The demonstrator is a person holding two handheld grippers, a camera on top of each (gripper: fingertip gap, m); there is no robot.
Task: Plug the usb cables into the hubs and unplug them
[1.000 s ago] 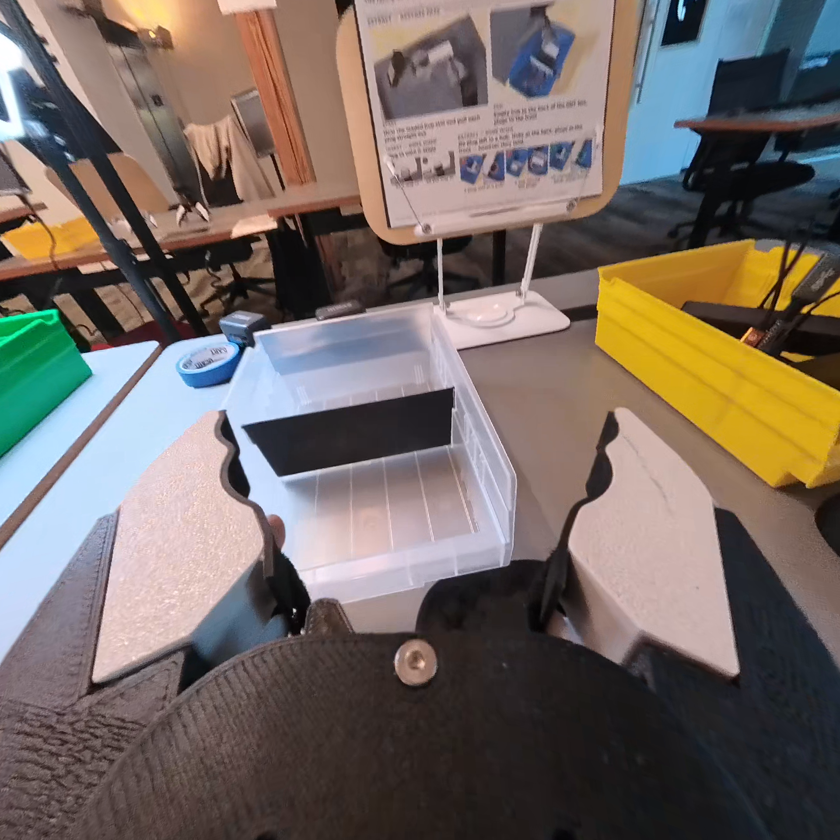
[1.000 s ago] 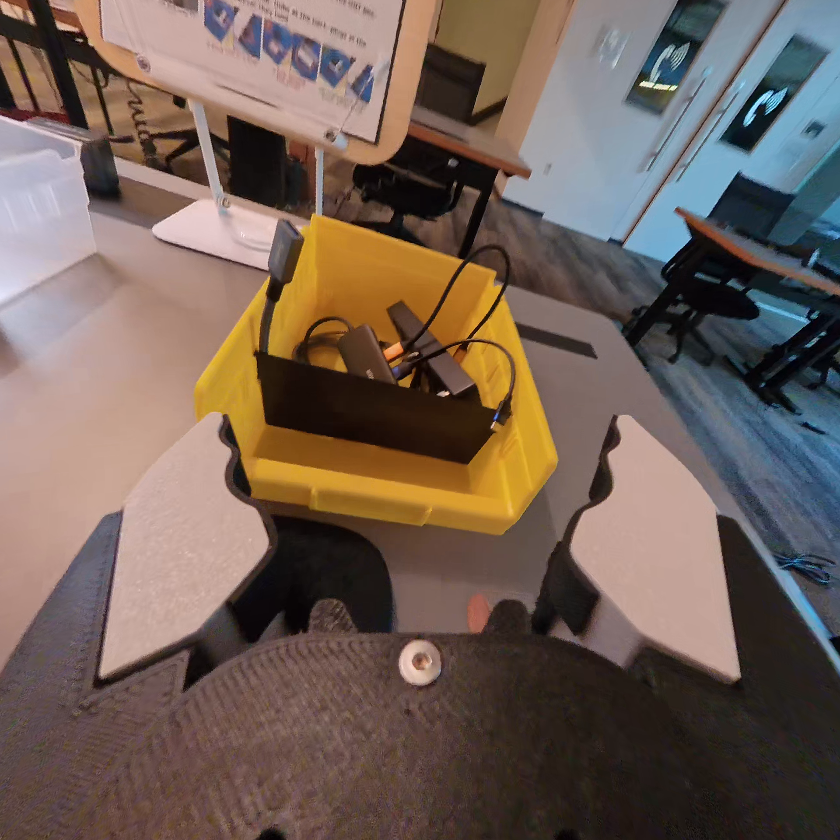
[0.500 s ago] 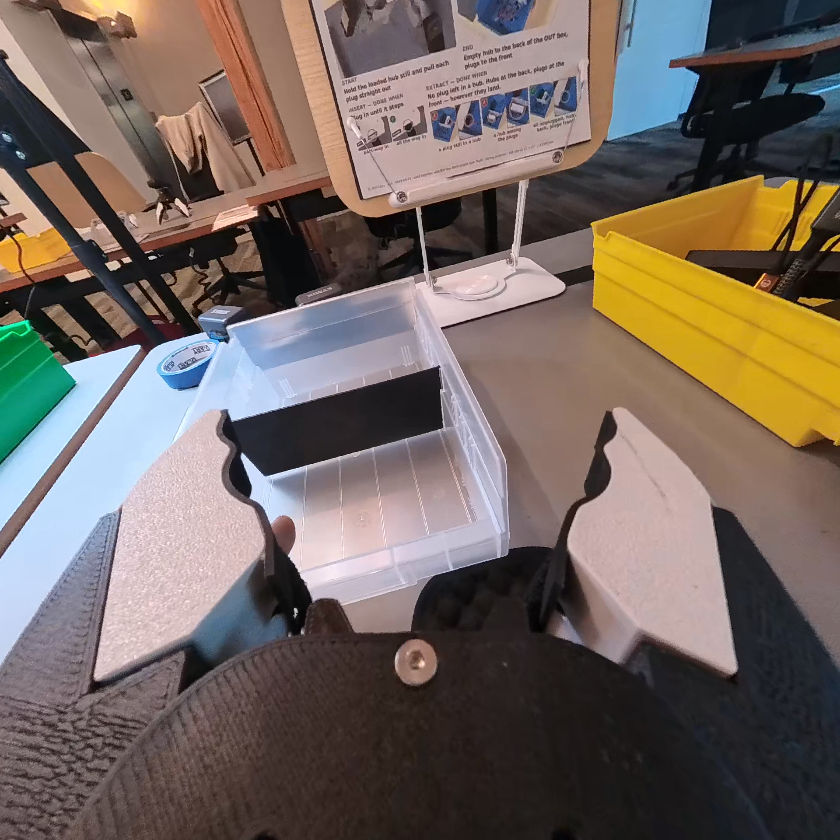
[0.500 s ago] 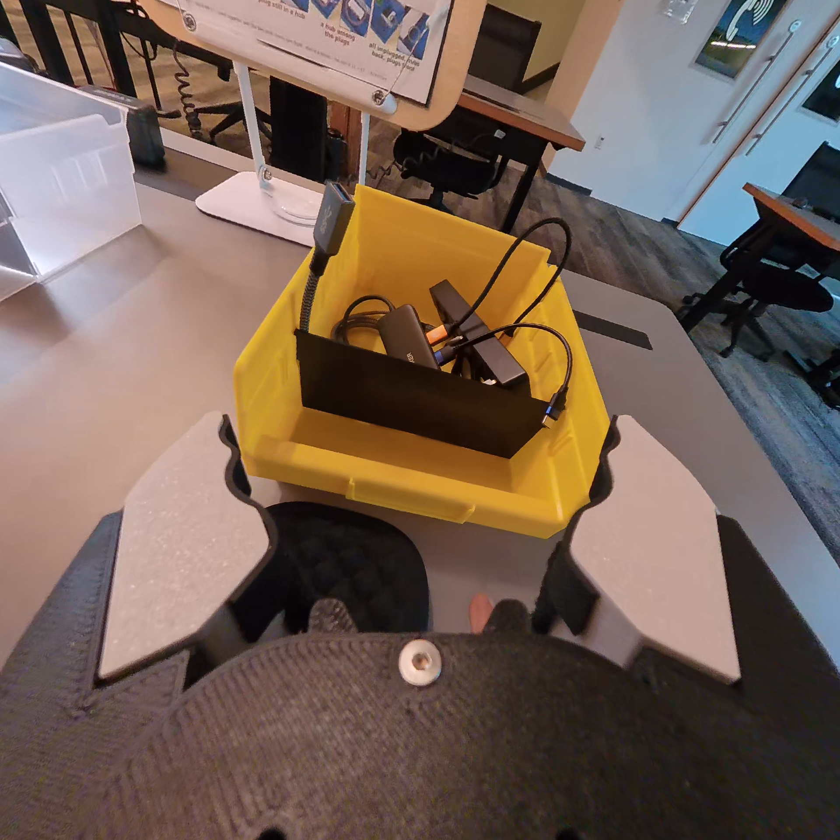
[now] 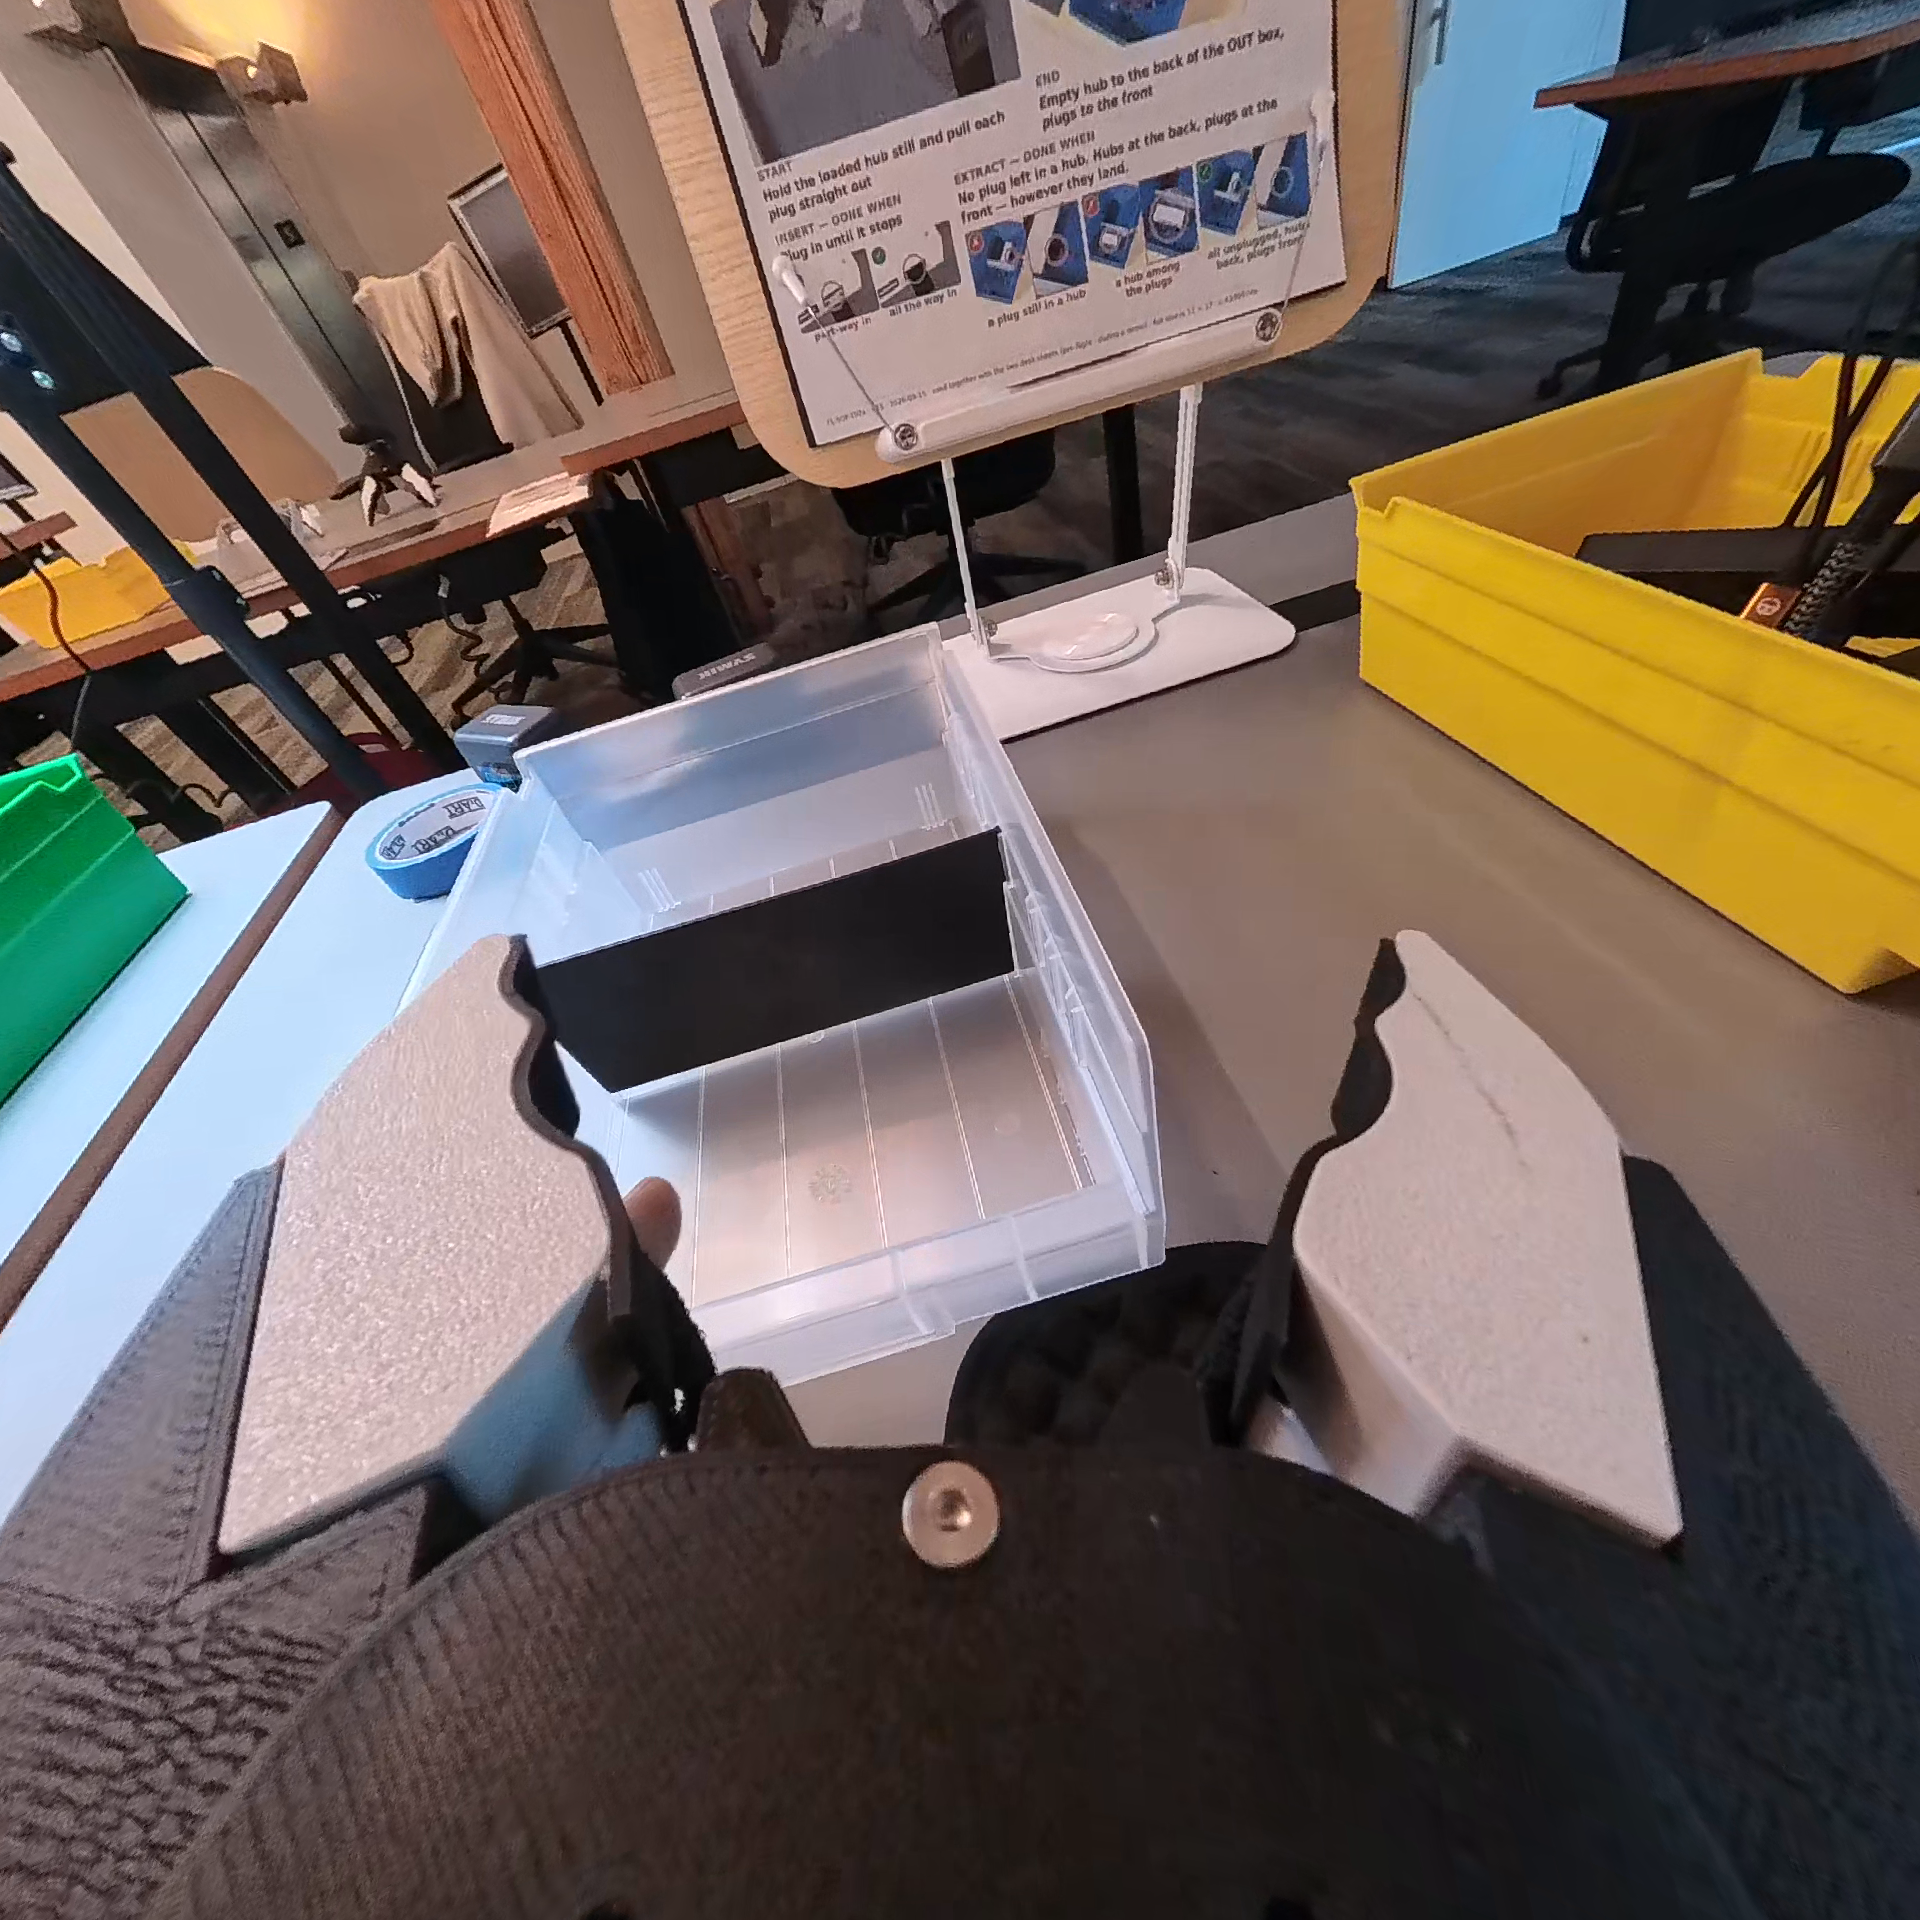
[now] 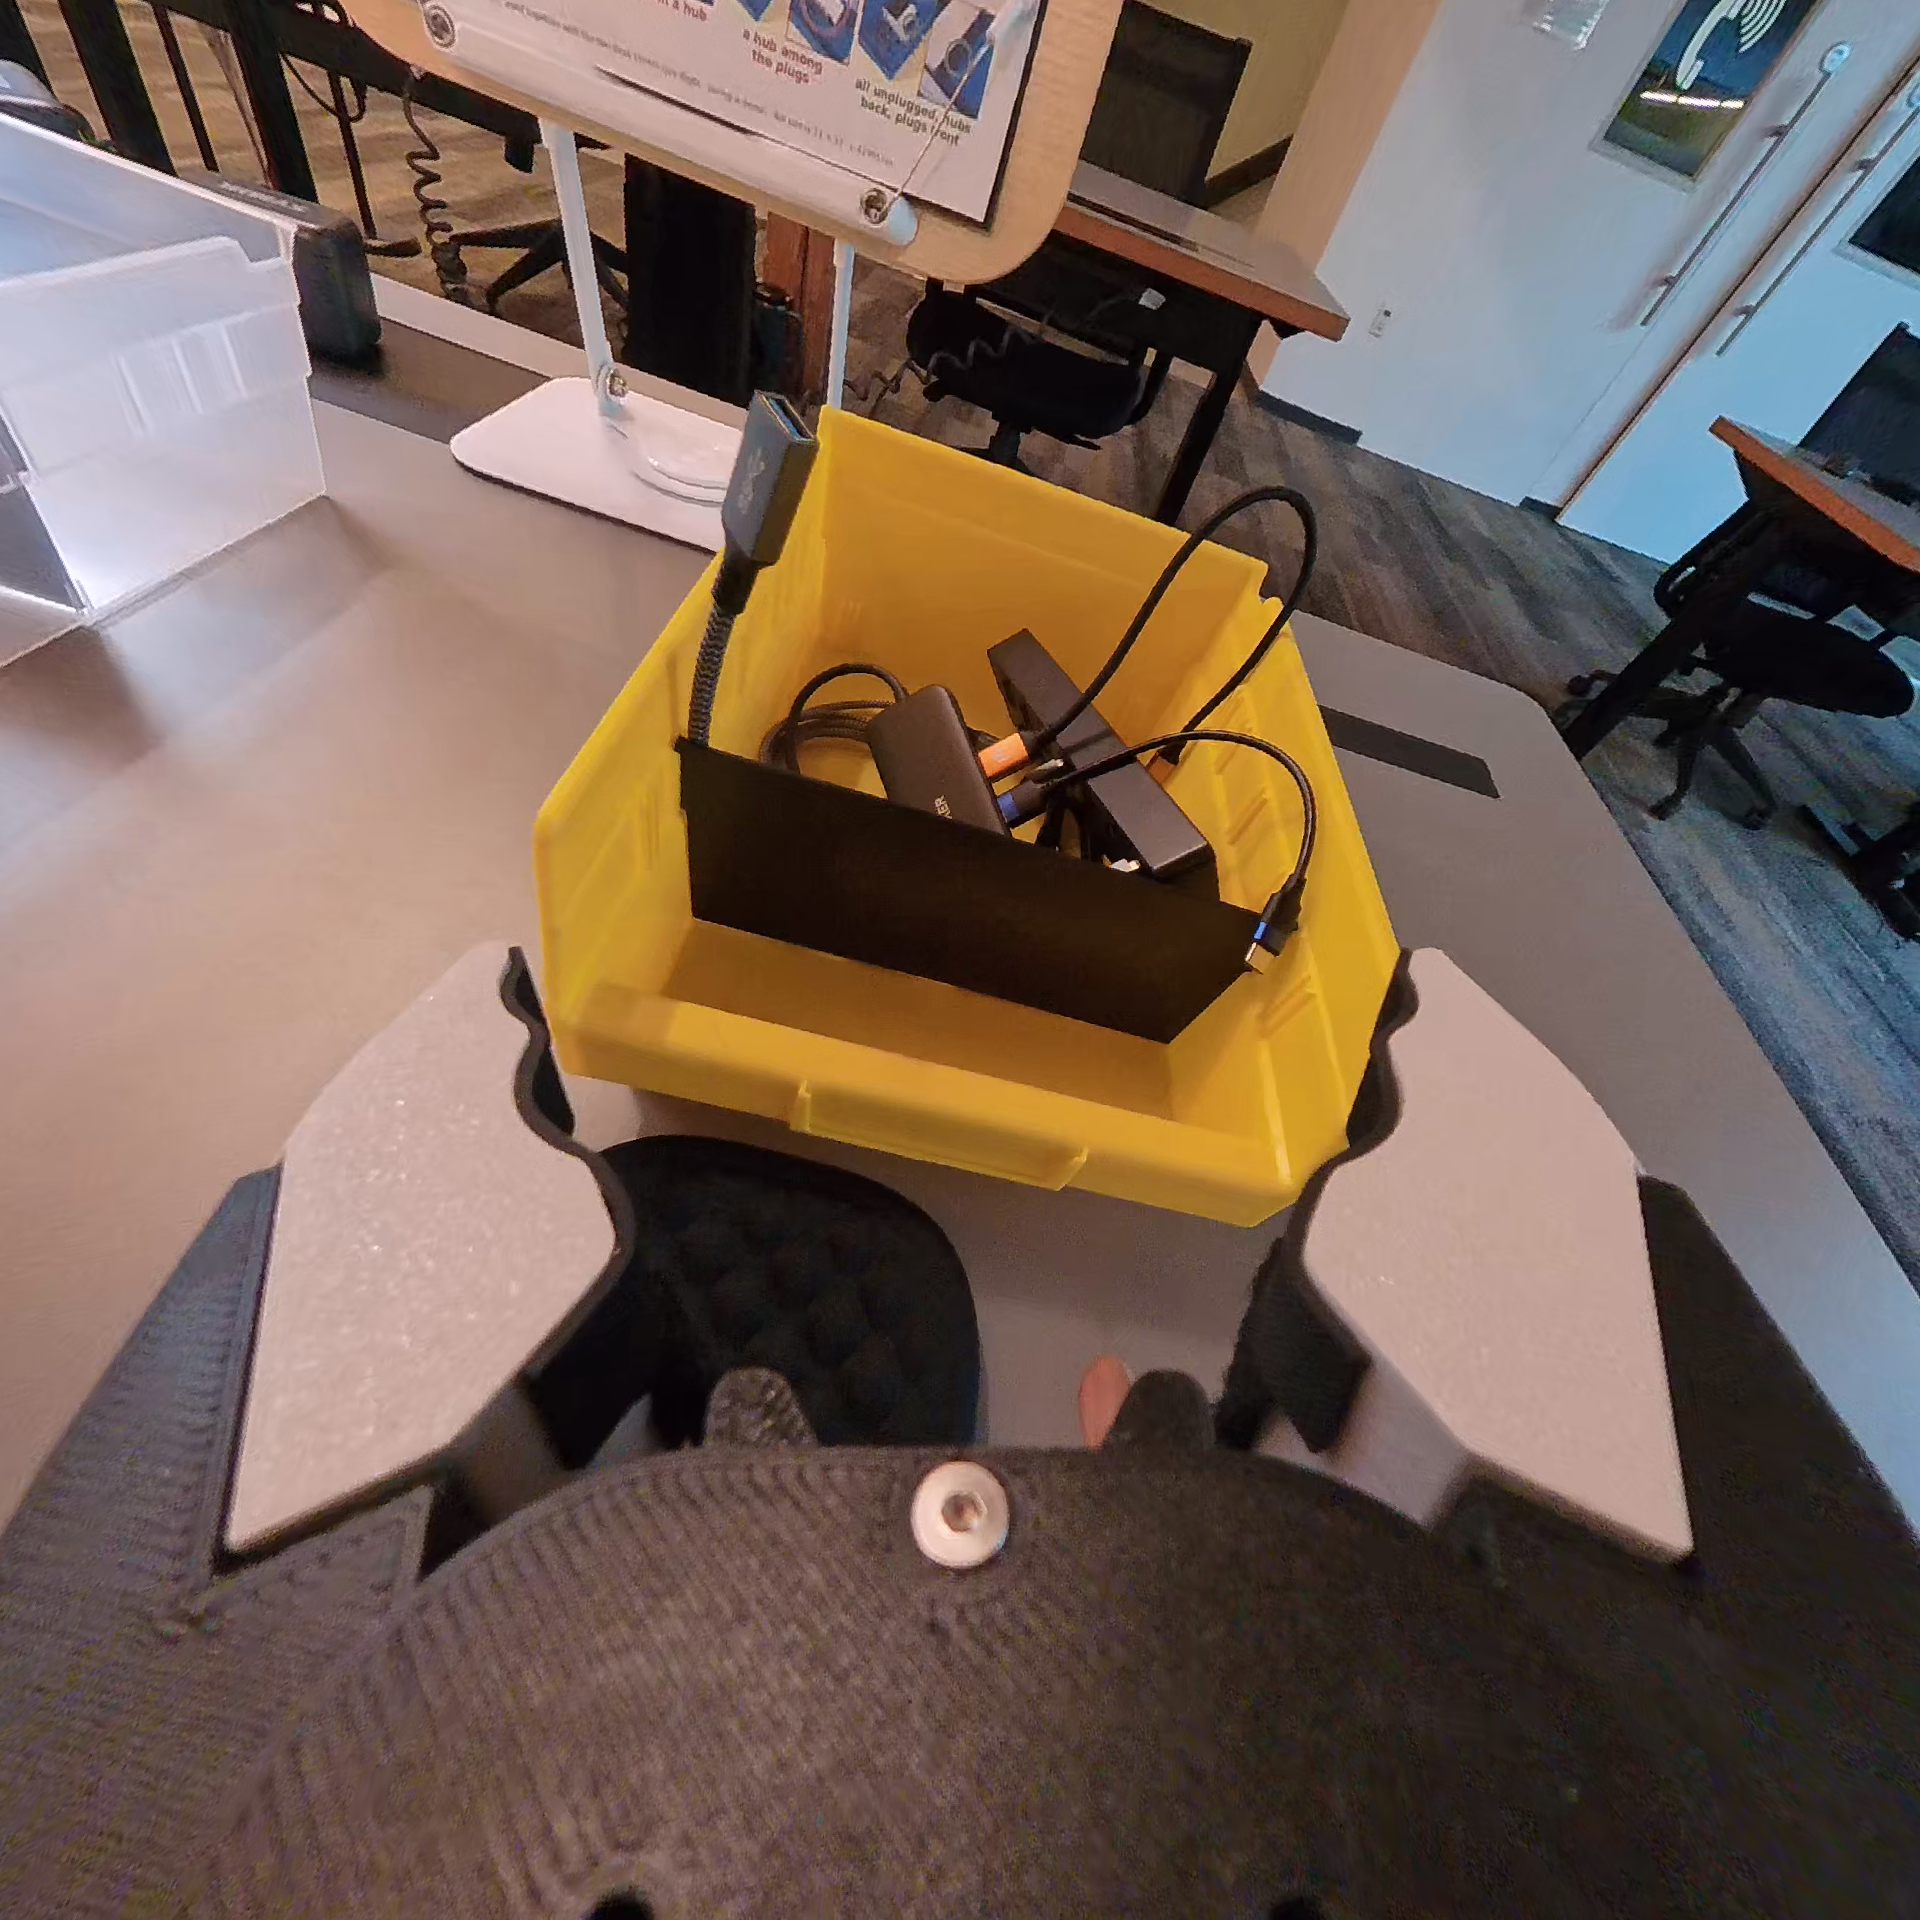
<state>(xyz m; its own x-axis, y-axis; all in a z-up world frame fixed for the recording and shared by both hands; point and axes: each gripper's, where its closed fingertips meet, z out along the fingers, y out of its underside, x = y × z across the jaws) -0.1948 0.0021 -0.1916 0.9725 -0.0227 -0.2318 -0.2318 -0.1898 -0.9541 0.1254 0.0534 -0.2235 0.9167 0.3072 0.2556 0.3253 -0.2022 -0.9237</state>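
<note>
Since a second ago both grippers have drifted in closer: the yellow bin (image 6: 935, 1101) fills more of our right wrist view now, and the clear bin (image 5: 1039, 1236) sits nearer and more centred in the left one.

Our right gripper (image 6: 961, 1070) has its jaws spread wide with nothing between them, hovering just short of the yellow bin's front lip. Our left gripper (image 5: 956, 1039) is the same story, jaws wide apart and empty, poised over the near end of the clear bin.

Going outward on the right: a black divider (image 6: 956, 914) splits the yellow bin, and all the task stuff is behind it. Two dark hubs (image 6: 935, 758) lie in the back compartment with usb cables (image 6: 1195, 613) looping up out of them, some plugs looking already seated, though we can't tell how many. One braided cable pokes a connector (image 6: 769, 468) up over the bin's left wall. So the hubs are ahead of and below the right jaws, past the divider, not yet touched.

On the left, the clear bin has its own black divider (image 5: 769, 987) and both halves look empty; we'd guess it's the drop-off spot, which is why the left gripper waits there. Both bins sit on the grey surface (image 5: 1247, 883), with an instruction board (image 5: 1039, 208) standing behind them.
</note>
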